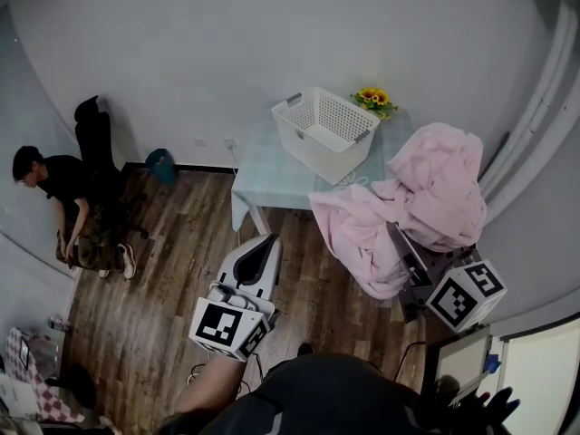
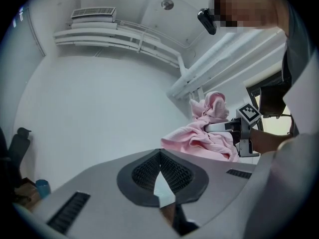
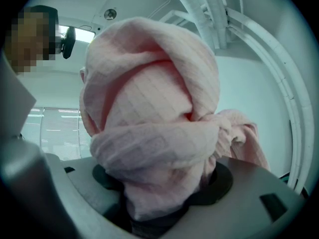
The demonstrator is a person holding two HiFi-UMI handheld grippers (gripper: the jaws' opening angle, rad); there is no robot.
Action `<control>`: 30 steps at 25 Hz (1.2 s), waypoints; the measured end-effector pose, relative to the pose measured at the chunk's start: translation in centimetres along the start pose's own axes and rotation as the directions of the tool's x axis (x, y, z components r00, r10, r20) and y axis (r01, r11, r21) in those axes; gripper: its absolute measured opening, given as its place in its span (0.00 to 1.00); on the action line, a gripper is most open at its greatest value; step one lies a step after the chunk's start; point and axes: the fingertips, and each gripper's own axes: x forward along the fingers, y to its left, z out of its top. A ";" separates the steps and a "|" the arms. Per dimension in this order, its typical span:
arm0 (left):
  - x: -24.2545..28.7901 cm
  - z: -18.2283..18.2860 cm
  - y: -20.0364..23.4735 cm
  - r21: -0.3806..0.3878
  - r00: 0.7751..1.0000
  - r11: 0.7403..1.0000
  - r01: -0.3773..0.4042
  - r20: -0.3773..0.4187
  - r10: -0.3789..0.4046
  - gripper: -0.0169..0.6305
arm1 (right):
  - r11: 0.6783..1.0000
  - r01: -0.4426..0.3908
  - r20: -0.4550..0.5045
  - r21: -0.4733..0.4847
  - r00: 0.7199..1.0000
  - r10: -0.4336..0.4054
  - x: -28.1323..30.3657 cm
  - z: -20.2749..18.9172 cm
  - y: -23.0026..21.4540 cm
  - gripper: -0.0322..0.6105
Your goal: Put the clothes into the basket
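Our right gripper [image 1: 408, 254] clamps pink cloth [image 1: 433, 193] at bunched fold; we judge it soft, light, trailing; left gripper [image 1: 270, 241] closed, empty

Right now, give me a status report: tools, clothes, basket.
Left tool shut, empty. Right tool shut on pink cloth. Basket empty, on table. Nothing blocking it.

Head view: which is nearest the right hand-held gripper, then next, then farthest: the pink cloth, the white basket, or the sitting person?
1. Pink cloth, clamped in the right hand-held gripper, right side.
2. White basket, on the table, top middle.
3. Sitting person, far left.
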 end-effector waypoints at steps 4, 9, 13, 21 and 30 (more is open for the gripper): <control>1.7 -0.2 1.7 -0.019 0.999 0.999 0.031 0.013 -0.031 0.04 | 1.000 0.020 -0.018 -0.008 1.000 -0.020 2.1 0.0 -0.2 0.58; 2.0 0.0 1.6 -0.029 0.998 0.998 0.060 0.028 -0.059 0.04 | 0.999 0.039 -0.019 0.009 0.999 -0.038 2.0 0.3 0.1 0.58; 7.9 -0.6 3.8 -0.045 0.999 0.998 0.038 0.021 -0.037 0.04 | 1.000 0.017 -0.031 0.025 0.999 -0.016 6.7 1.2 -4.2 0.58; 14.6 -0.4 6.2 0.000 1.000 1.000 -0.031 0.002 0.031 0.04 | 0.996 -0.068 -0.014 0.049 0.998 0.069 12.5 2.2 -9.4 0.58; 14.5 1.6 5.2 0.053 0.998 0.997 -0.051 0.050 0.049 0.04 | 0.991 -0.131 0.022 0.019 0.991 0.130 12.3 3.4 -8.2 0.58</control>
